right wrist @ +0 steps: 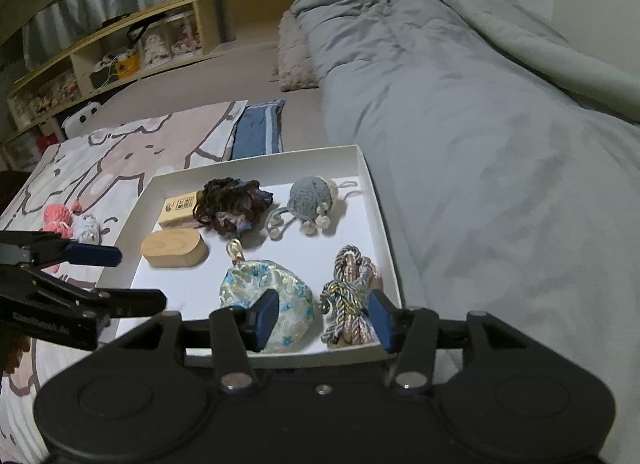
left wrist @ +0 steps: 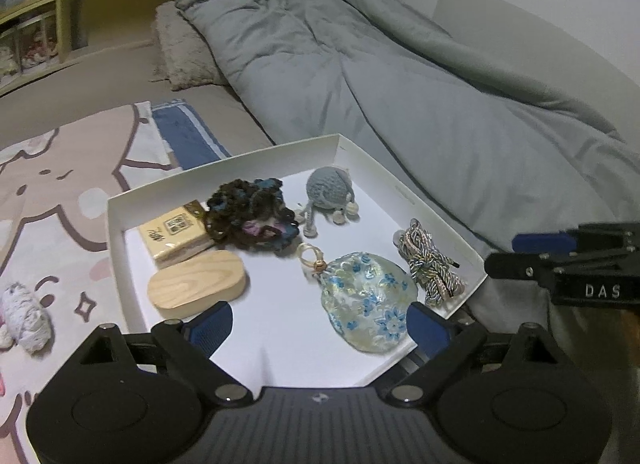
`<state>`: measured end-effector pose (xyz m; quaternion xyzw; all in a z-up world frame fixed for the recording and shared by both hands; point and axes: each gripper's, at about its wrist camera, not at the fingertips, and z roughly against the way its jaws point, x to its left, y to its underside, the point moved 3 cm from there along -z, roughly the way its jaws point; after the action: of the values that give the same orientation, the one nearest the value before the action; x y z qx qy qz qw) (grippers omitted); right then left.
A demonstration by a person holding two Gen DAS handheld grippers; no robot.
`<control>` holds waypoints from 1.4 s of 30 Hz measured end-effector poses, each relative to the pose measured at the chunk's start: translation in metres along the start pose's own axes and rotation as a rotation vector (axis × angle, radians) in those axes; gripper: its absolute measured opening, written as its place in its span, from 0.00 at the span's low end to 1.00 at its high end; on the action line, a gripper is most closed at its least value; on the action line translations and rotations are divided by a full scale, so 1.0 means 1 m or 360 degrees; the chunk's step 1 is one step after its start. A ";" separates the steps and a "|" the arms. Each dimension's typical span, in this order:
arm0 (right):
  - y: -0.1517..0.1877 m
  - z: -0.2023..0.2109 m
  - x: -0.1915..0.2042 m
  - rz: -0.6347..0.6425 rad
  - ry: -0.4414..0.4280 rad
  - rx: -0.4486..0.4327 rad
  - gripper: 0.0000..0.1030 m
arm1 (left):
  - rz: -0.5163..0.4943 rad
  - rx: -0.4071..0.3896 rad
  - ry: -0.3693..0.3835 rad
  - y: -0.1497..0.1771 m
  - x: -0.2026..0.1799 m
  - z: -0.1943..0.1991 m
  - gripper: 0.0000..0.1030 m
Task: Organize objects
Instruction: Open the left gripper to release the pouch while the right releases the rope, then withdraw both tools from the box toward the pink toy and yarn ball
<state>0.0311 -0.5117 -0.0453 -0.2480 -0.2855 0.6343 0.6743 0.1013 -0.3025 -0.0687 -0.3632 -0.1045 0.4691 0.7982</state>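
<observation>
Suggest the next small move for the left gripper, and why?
Probably swing the left gripper toward the small plush toys left of the white box. Its jaws are open and empty above the box, which already holds six items, while the toys lie outside on the patterned blanket.

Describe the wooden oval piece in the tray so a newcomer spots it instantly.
On the bed beside the grey duvet sits a shallow white tray. Along its left side, nearer the cameras than the tan printed box, lies the wooden oval. It is the only smooth, pale, rounded block with visible grain; its neighbours are yarn, cord or fabric.
</observation>
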 end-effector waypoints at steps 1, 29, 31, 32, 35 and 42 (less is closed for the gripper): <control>0.002 0.002 0.001 -0.0006 0.0008 0.0002 0.51 | 0.0007 -0.0005 -0.0003 0.000 0.001 0.003 0.93; 0.027 0.043 0.043 -0.0151 0.0138 -0.0138 1.00 | 0.0091 -0.0119 -0.0061 0.022 0.040 0.064 1.00; 0.026 0.041 0.048 -0.0147 0.0139 -0.0141 1.00 | 0.0098 -0.0125 -0.0086 0.023 0.047 0.068 1.00; 0.026 0.041 0.051 -0.0146 0.0141 -0.0142 1.00 | 0.0103 -0.0130 -0.0105 0.024 0.051 0.070 1.00; 0.023 0.038 0.059 -0.0141 0.0123 -0.0152 1.00 | 0.0142 -0.0140 -0.0122 0.027 0.067 0.077 1.00; 0.008 0.027 0.086 -0.0099 0.0070 -0.0175 1.00 | 0.0214 -0.0156 -0.0201 0.032 0.106 0.094 1.00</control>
<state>0.0099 -0.4259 -0.0256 -0.2894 -0.3125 0.5907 0.6853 0.0888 -0.1602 -0.0414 -0.3778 -0.1528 0.5378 0.7380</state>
